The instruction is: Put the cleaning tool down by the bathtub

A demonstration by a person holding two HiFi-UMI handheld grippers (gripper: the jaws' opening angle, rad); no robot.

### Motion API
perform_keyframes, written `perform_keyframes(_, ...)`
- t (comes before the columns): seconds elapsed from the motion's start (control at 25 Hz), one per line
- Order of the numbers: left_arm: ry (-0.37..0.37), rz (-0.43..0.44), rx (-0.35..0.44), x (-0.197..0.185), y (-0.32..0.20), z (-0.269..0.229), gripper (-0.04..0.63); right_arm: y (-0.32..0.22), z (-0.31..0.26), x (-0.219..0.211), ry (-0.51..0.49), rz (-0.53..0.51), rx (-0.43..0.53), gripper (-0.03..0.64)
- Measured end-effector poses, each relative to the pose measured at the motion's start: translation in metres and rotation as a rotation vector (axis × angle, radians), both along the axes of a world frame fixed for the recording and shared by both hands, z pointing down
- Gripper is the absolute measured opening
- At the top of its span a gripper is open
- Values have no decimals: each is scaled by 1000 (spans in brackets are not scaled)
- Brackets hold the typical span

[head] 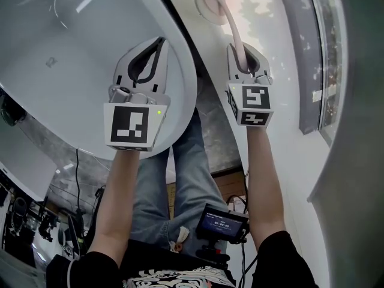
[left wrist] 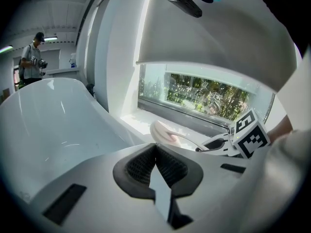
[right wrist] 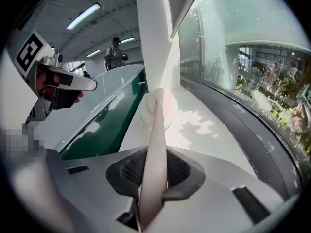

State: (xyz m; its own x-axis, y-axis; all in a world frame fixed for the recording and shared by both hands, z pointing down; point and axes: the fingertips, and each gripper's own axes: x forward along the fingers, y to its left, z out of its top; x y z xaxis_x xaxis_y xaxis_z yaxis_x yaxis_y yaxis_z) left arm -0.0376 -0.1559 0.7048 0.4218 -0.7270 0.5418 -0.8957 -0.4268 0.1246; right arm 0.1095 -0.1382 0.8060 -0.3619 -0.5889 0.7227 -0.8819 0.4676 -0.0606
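Cleaning brush (head: 228, 18): pale pink plastic, with a long slim handle and a round padded head. The handle is clamped in the right tool. The head lies at the far end, seemingly resting on the ledge just beside the bathtub.
Right tool (head: 245, 56): white two-jaw gripper with a marker cube. In the right gripper view its jaws (right wrist: 158, 171) are closed on the cleaning brush handle, which runs straight out between the dark ribbed pads.
Left tool (head: 150, 53): matching white gripper with a marker cube. In the left gripper view its jaws (left wrist: 156, 152) are together with nothing between them. It is held above the bathtub rim, near the right tool but apart from it.
Bathtub (head: 66, 59): glossy white, oval and freestanding, with a curved rim. It lies to the person's left, and its outer side faces the ledge.
Ledge (head: 267, 17): flat and white, with patches of sunlight. It runs between the bathtub and the window.
Window (right wrist: 243, 62): long glass pane in a grey frame, with greenery outside.
Jeans (head: 186, 173): blue, the person's legs standing between the bathtub and the ledge.
Second person (left wrist: 31, 57): stands far off beyond the bathtub.
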Motion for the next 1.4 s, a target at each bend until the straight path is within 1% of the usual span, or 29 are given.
perform_keyframes(0.44,1,0,-11,-6,2,1,17,3,18,-2,52,16,-53,91)
perform_keyframes(0.52,1,4,-13,-7,3,1,17,6,21,-5,44,14,-78,91)
perform_keyframes(0.64,6,1,-40,-10,7,4,17,10,23,-2,60,8,-116,92)
perform_keyframes(0.92,10,6,-36,-21,15,-1,17,13,15,-3,79,38,-108,97)
perform_keyframes(1.2,14,8,-30,-22,24,-9,17,20,7,-2,67,65,-102,106)
perform_keyframes(1.4,23,11,-13,-25,29,-24,17,26,-12,-4,60,75,-82,106)
